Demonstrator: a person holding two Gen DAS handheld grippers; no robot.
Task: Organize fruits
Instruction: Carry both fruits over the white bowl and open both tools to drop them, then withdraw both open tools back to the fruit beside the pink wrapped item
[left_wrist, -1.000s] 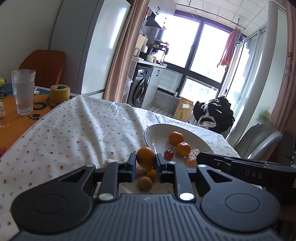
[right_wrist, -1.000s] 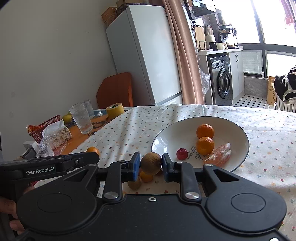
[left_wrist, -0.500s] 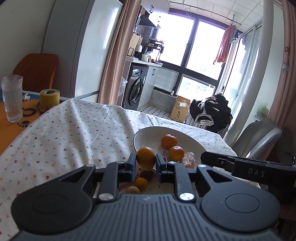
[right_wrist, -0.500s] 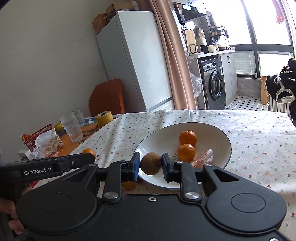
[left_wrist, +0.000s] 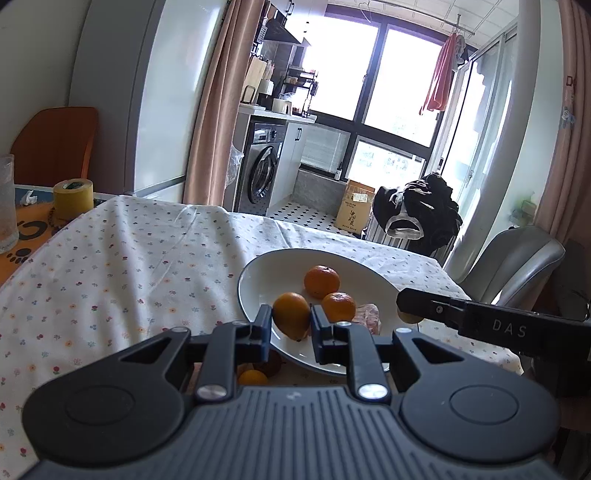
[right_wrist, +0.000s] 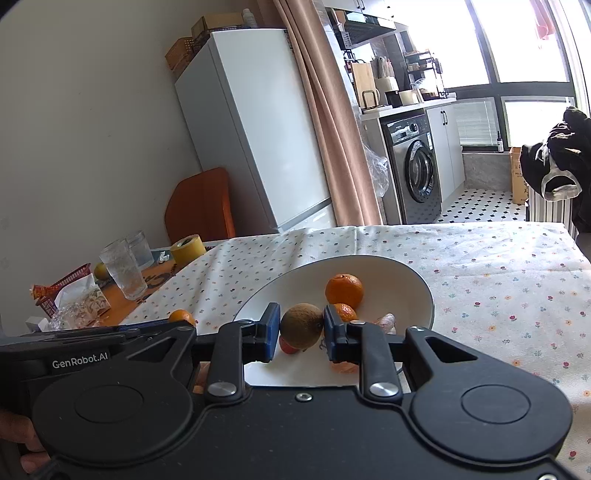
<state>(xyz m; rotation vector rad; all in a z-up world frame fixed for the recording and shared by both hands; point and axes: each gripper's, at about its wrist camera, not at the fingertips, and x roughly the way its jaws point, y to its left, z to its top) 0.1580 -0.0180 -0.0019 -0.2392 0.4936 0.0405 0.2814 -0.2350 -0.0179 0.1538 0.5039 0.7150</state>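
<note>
Flower-print tablecloth fills the left and centre of the left wrist view, bare out to its far edge. At lower centre the left gripper is clamped on an orange fruit, held over the near-left rim of the white plate, where two tangerines lie. In the right wrist view, the right gripper is closed on a brown kiwi above the plate's near half; open cloth stretches to the right. A glass and tape roll stand upper left, well apart.
</note>
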